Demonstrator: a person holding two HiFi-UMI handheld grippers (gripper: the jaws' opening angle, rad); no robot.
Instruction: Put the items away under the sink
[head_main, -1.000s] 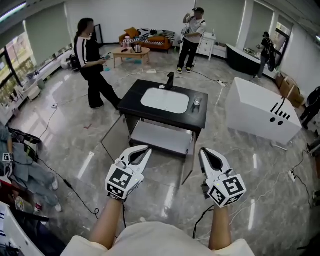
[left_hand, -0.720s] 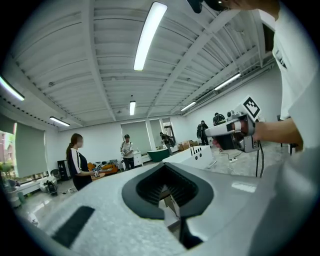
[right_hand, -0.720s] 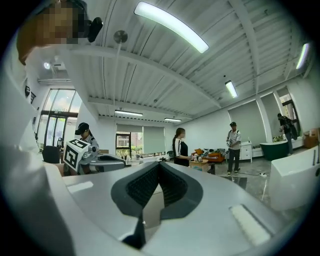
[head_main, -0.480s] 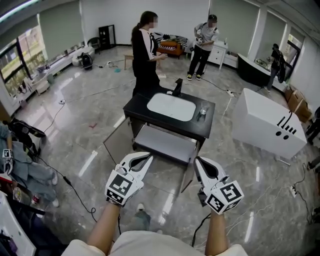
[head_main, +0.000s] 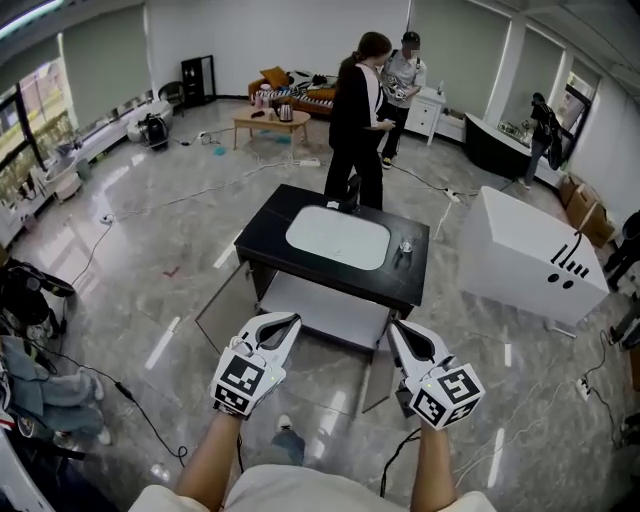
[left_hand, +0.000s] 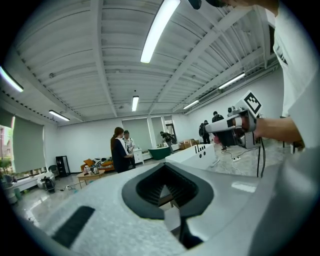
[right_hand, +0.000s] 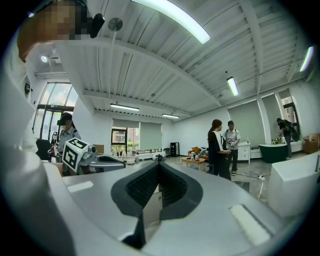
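Sink cabinet (head_main: 262, 225), doors open, is standing dead ahead of left gripper (head_main: 288, 322) and right gripper (head_main: 400, 330), equally near, jaws together, empty.

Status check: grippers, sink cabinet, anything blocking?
Both shut, empty: left gripper, right gripper. Short of the sink cabinet; doors open, small item on its top. Person stands behind it, not between.
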